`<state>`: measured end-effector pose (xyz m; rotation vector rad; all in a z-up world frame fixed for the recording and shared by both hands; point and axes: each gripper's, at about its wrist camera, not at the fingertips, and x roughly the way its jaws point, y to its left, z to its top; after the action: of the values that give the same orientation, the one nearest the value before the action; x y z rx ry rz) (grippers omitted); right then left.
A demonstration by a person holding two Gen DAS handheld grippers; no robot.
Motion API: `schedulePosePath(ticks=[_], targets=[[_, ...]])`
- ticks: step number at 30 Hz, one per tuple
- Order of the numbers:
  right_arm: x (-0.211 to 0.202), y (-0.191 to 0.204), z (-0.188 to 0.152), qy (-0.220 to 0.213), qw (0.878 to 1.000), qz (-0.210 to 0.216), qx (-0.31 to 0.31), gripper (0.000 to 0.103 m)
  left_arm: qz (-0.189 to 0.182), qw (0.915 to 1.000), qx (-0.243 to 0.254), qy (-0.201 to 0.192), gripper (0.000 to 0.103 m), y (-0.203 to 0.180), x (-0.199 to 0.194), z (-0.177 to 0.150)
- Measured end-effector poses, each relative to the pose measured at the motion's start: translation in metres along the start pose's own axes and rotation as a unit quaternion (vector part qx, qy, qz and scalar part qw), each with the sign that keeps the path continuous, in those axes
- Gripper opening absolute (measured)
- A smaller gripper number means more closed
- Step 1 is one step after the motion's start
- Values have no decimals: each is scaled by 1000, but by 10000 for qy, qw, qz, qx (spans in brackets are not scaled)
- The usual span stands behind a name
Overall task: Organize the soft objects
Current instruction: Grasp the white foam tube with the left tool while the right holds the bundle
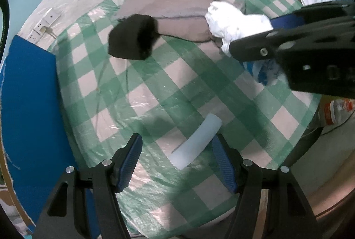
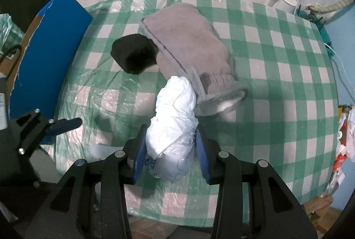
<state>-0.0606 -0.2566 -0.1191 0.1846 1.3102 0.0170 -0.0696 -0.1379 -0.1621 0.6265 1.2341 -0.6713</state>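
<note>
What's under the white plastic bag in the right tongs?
The white plastic bag hangs pinched in the right tongs above the checked tablecloth. The cloth directly beneath it is hidden.

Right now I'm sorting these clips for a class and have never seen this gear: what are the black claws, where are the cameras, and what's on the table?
Each claw is a hand-held two-finger gripper with a fisheye camera looking along its fingers. The left camera shows the left gripper open above a pale tube. The right camera shows the right gripper shut on a white plastic bag. On the green checked tablecloth lie a grey towel and a black fuzzy roll. A blue board stands at the table's edge.
</note>
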Motion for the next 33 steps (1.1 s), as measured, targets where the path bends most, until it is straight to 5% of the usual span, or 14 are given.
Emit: schedulePosePath(ticks=[7, 9, 20, 33], targets=[[-2, -4, -3, -17, 10000, 57, 41, 40, -9, 9998, 141, 173, 66, -10, 13, -3], [-2, -5, -3, -30, 9999, 85, 59, 40, 1, 9997, 124, 214, 53, -10, 16, -3], [-3, -8, -5, -49, 9999, 90, 75, 40, -69, 9994, 275, 191, 15, -18, 18, -4], [-15, -4, -1, -196, 9997, 125, 44, 40, -207, 9995, -200, -91, 12, 6, -7, 2]])
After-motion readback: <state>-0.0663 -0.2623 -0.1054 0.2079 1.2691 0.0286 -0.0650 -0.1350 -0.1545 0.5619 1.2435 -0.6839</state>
